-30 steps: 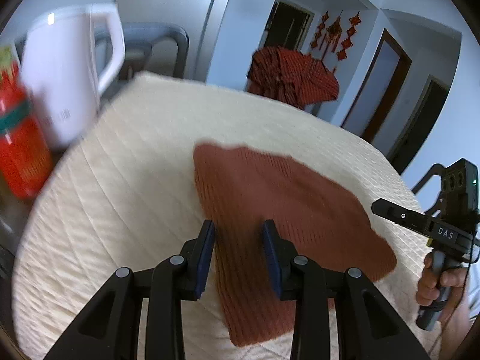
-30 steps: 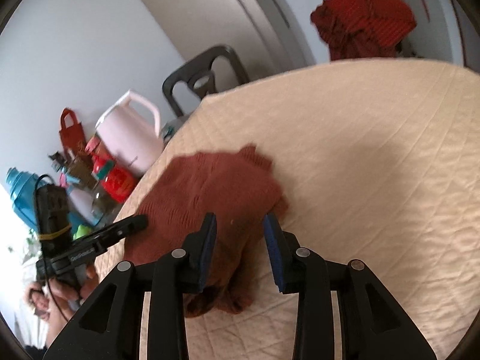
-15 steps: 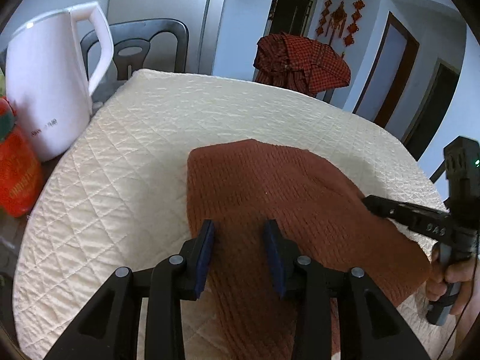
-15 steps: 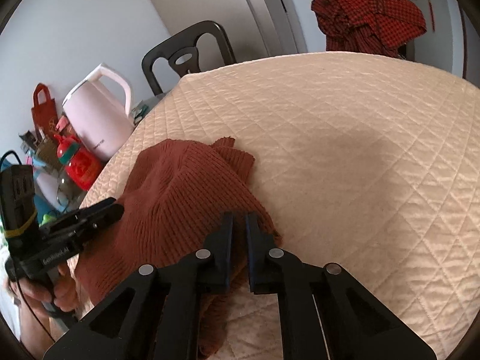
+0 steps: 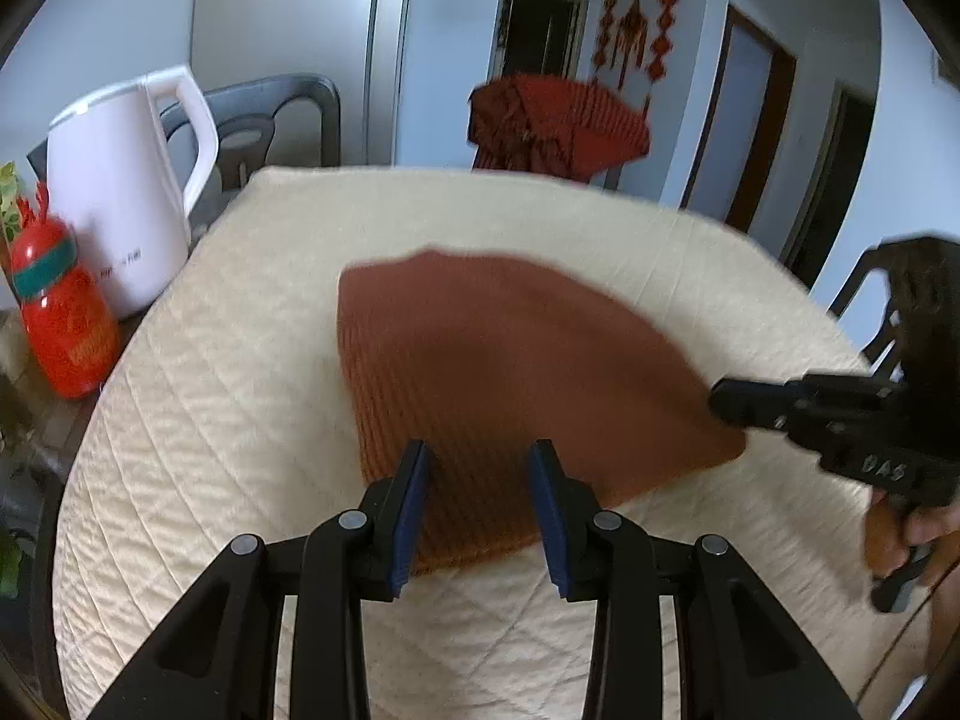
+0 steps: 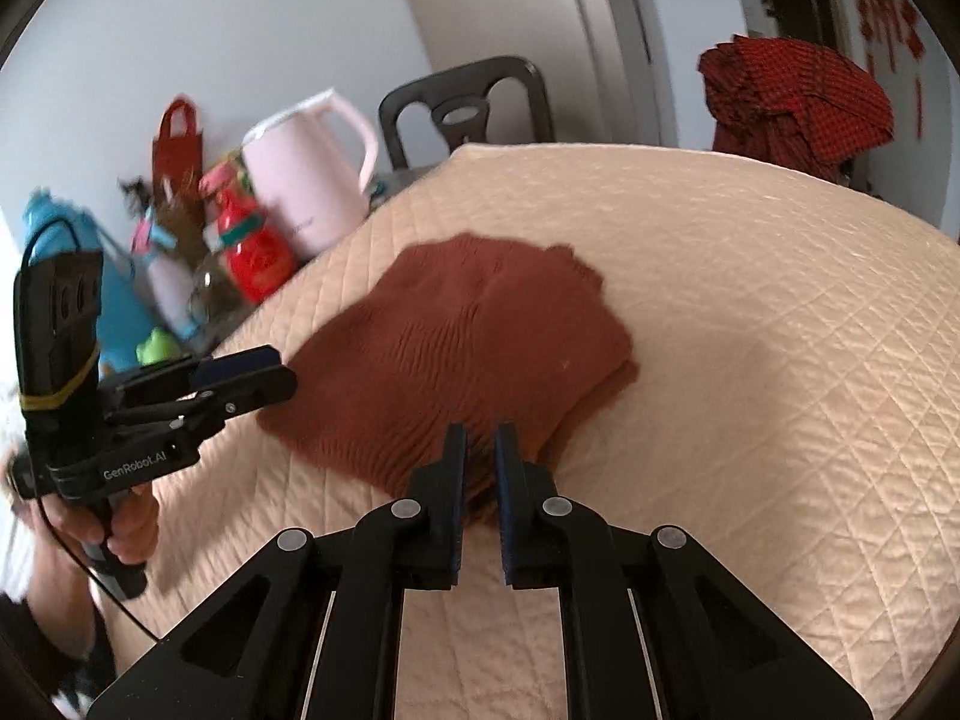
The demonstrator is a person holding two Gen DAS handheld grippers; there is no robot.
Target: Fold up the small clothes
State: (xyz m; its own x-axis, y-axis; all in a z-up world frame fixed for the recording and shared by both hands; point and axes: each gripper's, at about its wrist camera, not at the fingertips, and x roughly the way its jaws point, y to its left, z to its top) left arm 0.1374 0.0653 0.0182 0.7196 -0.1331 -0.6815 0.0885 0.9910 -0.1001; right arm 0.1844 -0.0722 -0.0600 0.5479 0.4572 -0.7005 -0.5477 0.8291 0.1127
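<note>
A rust-brown knit garment (image 5: 510, 360) lies folded on the cream quilted table cover (image 5: 252, 420). My left gripper (image 5: 480, 504) hovers open over its near edge, the knit lying flat under the blue pads and not pinched. My right gripper (image 6: 480, 468) has its pads nearly together on the garment's (image 6: 468, 348) near edge. Knit fabric shows in the narrow gap, and the jaws are opening slightly. In the left wrist view the right gripper (image 5: 726, 402) meets the garment's right corner. In the right wrist view the left gripper (image 6: 264, 375) sits at its left corner.
A white kettle (image 5: 120, 192), a red bottle (image 5: 63, 324) and other clutter (image 6: 90, 276) crowd the table's left side. A grey chair (image 6: 468, 108) stands behind. A red checked cloth (image 6: 792, 102) hangs over another chair at the far edge. The quilted cover (image 6: 780, 330) stretches right.
My right gripper went from open around the garment's edge to nearly closed on it. Both hands shifted and rolled, and the garment now sits more compact and nearer to both grippers.
</note>
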